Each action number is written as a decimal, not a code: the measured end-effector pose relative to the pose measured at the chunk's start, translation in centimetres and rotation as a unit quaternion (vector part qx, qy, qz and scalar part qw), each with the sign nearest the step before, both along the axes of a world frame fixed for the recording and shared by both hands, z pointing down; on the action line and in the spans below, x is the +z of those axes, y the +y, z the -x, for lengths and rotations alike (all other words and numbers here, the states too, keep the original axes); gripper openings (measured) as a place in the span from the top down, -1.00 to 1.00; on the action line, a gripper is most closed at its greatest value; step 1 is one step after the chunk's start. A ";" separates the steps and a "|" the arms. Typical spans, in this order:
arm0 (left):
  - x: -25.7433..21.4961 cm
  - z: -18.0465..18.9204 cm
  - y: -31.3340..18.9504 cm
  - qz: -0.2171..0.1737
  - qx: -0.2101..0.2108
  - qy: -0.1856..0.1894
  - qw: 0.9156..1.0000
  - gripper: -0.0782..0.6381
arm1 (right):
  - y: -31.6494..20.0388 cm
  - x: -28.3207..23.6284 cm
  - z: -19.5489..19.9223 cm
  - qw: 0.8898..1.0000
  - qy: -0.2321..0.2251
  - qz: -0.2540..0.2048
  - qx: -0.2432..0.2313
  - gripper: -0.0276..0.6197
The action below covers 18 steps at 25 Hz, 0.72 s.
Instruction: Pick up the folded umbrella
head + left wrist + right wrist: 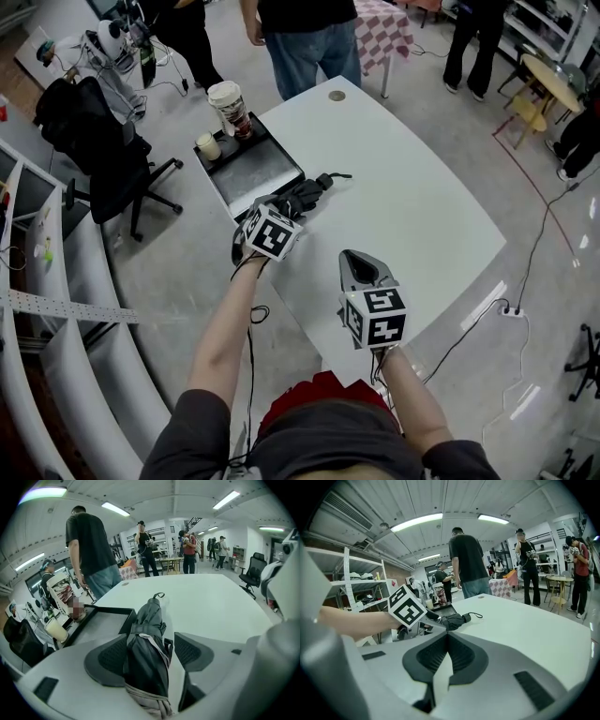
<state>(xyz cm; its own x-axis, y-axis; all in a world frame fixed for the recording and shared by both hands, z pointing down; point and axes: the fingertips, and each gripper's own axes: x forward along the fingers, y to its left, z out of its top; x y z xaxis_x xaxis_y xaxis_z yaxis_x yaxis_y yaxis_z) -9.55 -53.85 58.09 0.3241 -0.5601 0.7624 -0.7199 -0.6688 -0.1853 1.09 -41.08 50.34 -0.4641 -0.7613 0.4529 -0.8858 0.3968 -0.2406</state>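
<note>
Black on white: straddled the folded umbrella (149, 616) with the left gripper (151, 641), jaws wide, unclamped, on the table (403, 187) just beside the tray (248, 173). Held the right gripper (446, 644) closed and empty, nearer.

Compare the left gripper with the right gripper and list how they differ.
Jaws: the left gripper has its jaws spread wide, while the right gripper has its jaws closed together.
Contents: the left gripper straddles the folded umbrella with a gap at one pad. The right gripper holds nothing.
Place: the left gripper is at the umbrella beside the black tray. The right gripper hangs back, nearer the person.
Shared: both are over the white table.
</note>
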 end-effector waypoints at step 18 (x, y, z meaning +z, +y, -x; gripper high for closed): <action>3.1 0.1 -2.2 0.050 0.003 -0.039 0.998 -0.07 | -3.4 2.1 0.6 1.000 0.013 0.020 -0.011 0.86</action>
<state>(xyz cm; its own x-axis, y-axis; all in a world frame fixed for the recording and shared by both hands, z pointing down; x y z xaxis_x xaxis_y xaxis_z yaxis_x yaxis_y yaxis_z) -9.66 -56.01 61.17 0.2653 -0.4787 0.8369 -0.7019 -0.6910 -0.1727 0.45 -44.47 52.46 -0.4677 -0.7318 0.4957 -0.8833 0.4066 -0.2332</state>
